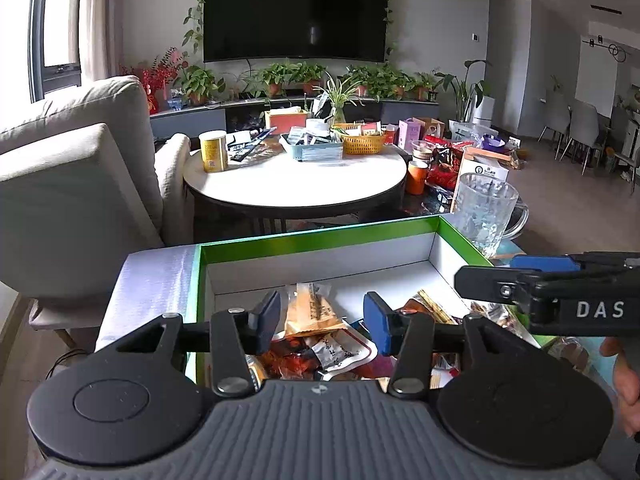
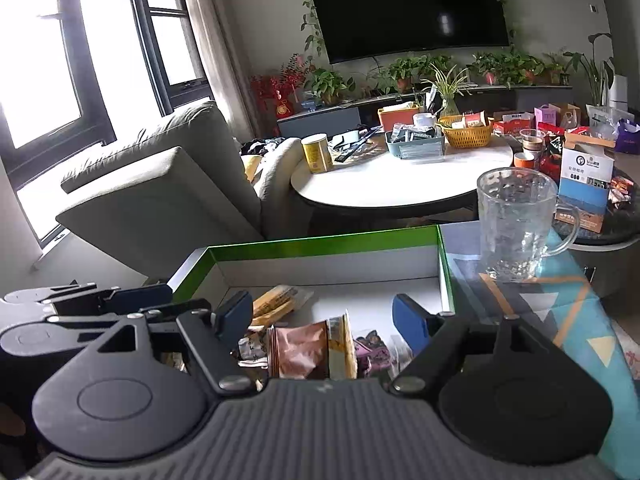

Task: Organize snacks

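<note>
Left hand-held gripper (image 1: 322,316): we see its jaws parted, gripping nothing.
Right hand-held gripper (image 2: 322,318): wide apart, empty.
Wrapped snack packets (image 1: 320,332): piled beneath both, inside the green-rimmed white cardboard box (image 1: 320,240).
Clear glass mug (image 2: 516,220): beyond-right, on the tabletop (image 2: 560,304).

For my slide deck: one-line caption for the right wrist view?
Open right tongs poised over snack packets in a green-rimmed box, glass mug alongside.

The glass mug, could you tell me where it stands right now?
In both views the glass mug stands upright just past the green-edged box's far right corner, before the round white table.
</note>
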`<state>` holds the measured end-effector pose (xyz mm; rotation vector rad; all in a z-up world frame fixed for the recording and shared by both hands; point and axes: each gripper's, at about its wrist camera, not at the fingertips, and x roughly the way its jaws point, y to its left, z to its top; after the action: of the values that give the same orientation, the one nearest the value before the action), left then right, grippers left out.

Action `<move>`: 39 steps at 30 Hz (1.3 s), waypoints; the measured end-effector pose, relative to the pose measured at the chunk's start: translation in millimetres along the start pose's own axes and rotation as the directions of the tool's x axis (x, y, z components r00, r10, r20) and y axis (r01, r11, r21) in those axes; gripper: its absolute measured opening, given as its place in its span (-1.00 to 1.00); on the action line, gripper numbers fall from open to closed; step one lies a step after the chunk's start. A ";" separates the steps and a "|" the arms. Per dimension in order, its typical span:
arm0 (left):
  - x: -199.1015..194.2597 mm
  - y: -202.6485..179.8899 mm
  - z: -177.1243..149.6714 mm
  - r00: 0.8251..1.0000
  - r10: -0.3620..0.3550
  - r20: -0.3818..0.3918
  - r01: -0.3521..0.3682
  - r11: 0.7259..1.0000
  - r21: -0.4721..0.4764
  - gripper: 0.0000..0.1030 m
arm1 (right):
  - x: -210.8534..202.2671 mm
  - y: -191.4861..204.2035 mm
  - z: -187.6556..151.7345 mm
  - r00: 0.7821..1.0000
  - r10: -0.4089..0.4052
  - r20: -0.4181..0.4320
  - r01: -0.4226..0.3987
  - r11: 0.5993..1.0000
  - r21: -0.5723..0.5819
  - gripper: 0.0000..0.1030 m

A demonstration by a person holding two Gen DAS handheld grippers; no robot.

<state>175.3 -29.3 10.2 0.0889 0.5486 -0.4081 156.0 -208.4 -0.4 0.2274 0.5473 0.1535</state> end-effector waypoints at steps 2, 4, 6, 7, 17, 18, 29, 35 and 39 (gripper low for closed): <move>-7.6 -0.7 -1.1 1.000 0.003 0.009 -0.003 1.000 0.001 -0.14 | -8.7 -3.0 -2.2 1.000 -0.006 0.006 0.006 1.000 -0.010 -0.01; -16.0 -2.5 -4.1 1.000 0.003 0.019 -0.003 1.000 0.002 -0.08 | -17.7 -6.8 -5.3 1.000 -0.008 0.009 0.008 1.000 -0.018 -0.01; -23.8 -4.0 -6.8 1.000 0.000 0.027 0.000 1.000 0.003 -0.07 | -25.8 -10.9 -9.8 1.000 -0.016 0.005 0.016 1.000 -0.027 -0.01; -27.4 -5.5 -8.6 1.000 -0.003 0.027 0.003 1.000 0.006 -0.07 | -29.7 -13.0 -12.5 1.000 -0.023 0.001 0.023 0.999 -0.032 -0.01; -50.7 -28.5 -38.4 0.993 -0.117 -0.024 0.118 0.992 0.052 -0.07 | -73.7 -28.9 -58.3 0.995 -0.047 -0.085 0.043 0.998 -0.047 -0.01; -50.7 -31.9 -42.3 0.991 -0.126 -0.035 0.128 0.990 0.057 -0.07 | -76.8 -28.6 -62.8 0.994 -0.038 -0.100 0.033 0.998 -0.053 -0.01; -49.3 -63.6 -73.4 0.961 -0.226 -0.157 0.246 0.962 0.120 -0.07 | -86.7 -15.1 -99.0 0.971 0.030 -0.238 -0.064 0.988 -0.138 -0.01; -44.0 -78.4 -78.1 0.946 -0.265 -0.188 0.297 0.940 0.168 -0.07 | -82.1 -13.1 -105.4 0.963 0.043 -0.265 -0.079 0.989 -0.128 -0.01; -33.5 -88.2 -80.2 0.938 -0.277 -0.209 0.321 0.922 0.218 -0.07 | -80.5 -14.3 -109.4 0.959 0.044 -0.280 -0.081 0.989 -0.121 -0.01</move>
<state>74.8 -83.0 -38.3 0.2869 0.6855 -0.7754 31.2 -219.7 -54.9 0.0948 0.8058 0.2848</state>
